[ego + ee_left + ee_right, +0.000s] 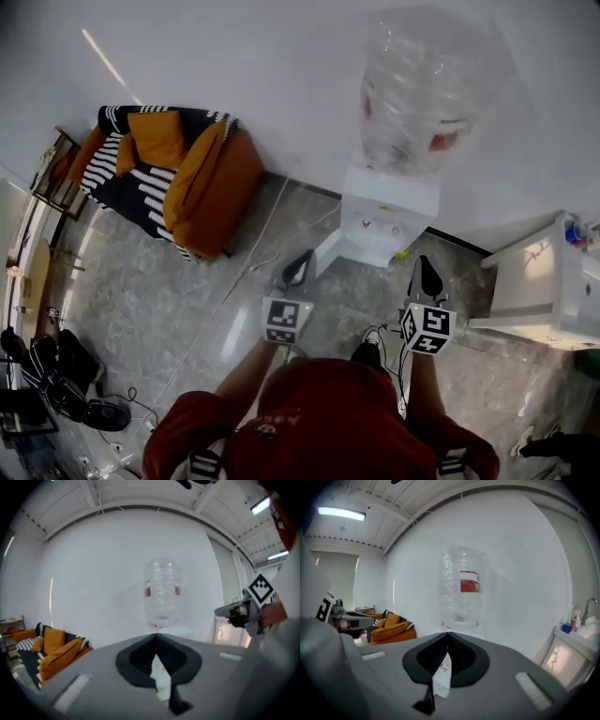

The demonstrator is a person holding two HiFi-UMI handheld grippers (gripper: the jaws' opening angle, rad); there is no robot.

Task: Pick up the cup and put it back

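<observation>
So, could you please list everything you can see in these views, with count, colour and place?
water bottle: one, clear with a red label, neck down on the dispenser
dispenser: one, white, against the wall, ahead of both grippers
sofa: one, orange, by the wall at the left
striped throw: one, black and white, on the sofa
cabinet: one, white, at the right
small bottles: count unclear, blue and red, on the cabinet
shelf: one, wooden, far left
bags and cables: several, black, on the floor at the lower left
floor: grey, polished
person: one, red top, bottom centre
left gripper: one, grey and black, jaws together, empty
right gripper: one, grey and black, jaws together, empty
</observation>
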